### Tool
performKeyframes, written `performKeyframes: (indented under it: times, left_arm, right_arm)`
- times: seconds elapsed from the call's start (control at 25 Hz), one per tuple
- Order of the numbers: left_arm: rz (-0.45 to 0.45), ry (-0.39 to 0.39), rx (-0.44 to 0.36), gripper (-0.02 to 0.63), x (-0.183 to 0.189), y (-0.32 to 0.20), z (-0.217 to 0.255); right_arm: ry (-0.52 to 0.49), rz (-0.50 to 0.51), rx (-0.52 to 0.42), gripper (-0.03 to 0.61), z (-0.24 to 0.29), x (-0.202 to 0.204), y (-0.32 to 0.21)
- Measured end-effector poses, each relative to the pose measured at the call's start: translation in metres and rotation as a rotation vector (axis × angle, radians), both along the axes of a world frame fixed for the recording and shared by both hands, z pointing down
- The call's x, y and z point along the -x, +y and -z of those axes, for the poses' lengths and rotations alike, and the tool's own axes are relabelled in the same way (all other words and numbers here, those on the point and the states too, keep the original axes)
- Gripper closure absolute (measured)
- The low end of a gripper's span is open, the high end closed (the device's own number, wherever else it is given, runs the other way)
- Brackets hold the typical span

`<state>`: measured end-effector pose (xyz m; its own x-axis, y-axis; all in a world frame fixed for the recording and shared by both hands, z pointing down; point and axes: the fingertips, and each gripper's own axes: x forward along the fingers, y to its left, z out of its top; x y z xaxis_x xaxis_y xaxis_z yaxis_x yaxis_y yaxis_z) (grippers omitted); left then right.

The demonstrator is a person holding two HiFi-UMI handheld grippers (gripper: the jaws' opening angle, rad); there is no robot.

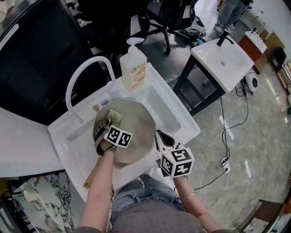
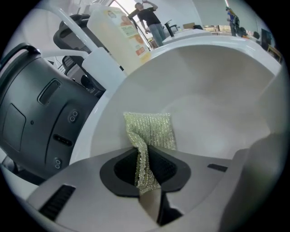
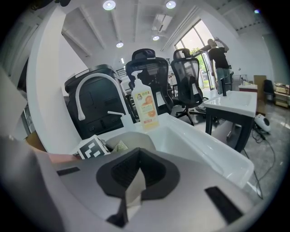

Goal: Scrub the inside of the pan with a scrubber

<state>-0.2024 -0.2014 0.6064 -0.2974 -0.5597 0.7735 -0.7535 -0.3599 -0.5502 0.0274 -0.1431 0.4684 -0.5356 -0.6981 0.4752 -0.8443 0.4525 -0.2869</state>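
Note:
A round grey pan (image 1: 136,136) lies in the white sink (image 1: 175,113), its wooden handle (image 1: 92,175) pointing toward the near left. My left gripper (image 1: 105,127) is over the pan's left side, shut on a pale green mesh scrubber (image 1: 115,117). In the left gripper view the scrubber (image 2: 152,129) hangs out of the shut jaws (image 2: 147,167) against the pan's inner wall (image 2: 217,113). My right gripper (image 1: 160,136) is at the pan's right rim with its jaws shut (image 3: 136,156); nothing shows between them. The pan (image 3: 136,138) lies just beyond them.
A soap pump bottle (image 1: 133,66) stands on the sink's far rim, beside a white arched faucet (image 1: 84,75). A second white basin table (image 1: 223,59) is to the right, office chairs (image 1: 170,16) behind it, and a person (image 1: 227,13) standing far back. Cables lie on the floor.

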Motion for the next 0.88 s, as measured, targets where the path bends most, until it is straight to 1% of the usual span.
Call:
performKeyframes:
  times: [0.16,0.44,0.56,0.68,0.76,0.8,0.88]
  left_arm:
    - [-0.027,-0.083,0.006,0.554,0.008,0.004,0.008]
    - [-0.083,-0.173,0.015,0.554,0.011,0.010,0.021]
    - [-0.090,-0.189,0.010,0.552,0.013,0.014,0.028]
    - [-0.074,-0.169,-0.022,0.551,0.017,0.018,0.043]
    - [-0.056,-0.130,-0.055,0.548,0.020,0.022,0.055]
    - [-0.049,-0.093,-0.067,0.548,0.019,0.025,0.061]
    - [-0.039,0.019,-0.066,0.548,0.013,0.031,0.066]
  right_arm:
    - [0.000,0.005,-0.005,0.568,0.002,0.001,0.002]
    - [0.001,0.017,-0.009,0.568,0.003,0.004,0.009]
    - [0.004,0.018,-0.013,0.568,0.006,0.005,0.012]
    - [0.008,0.020,-0.017,0.568,0.007,0.005,0.016]
    - [0.007,0.018,-0.023,0.568,0.009,0.005,0.018]
    - [0.005,0.016,-0.026,0.568,0.009,0.004,0.019]
    - [0.003,0.009,-0.030,0.568,0.011,0.003,0.021]
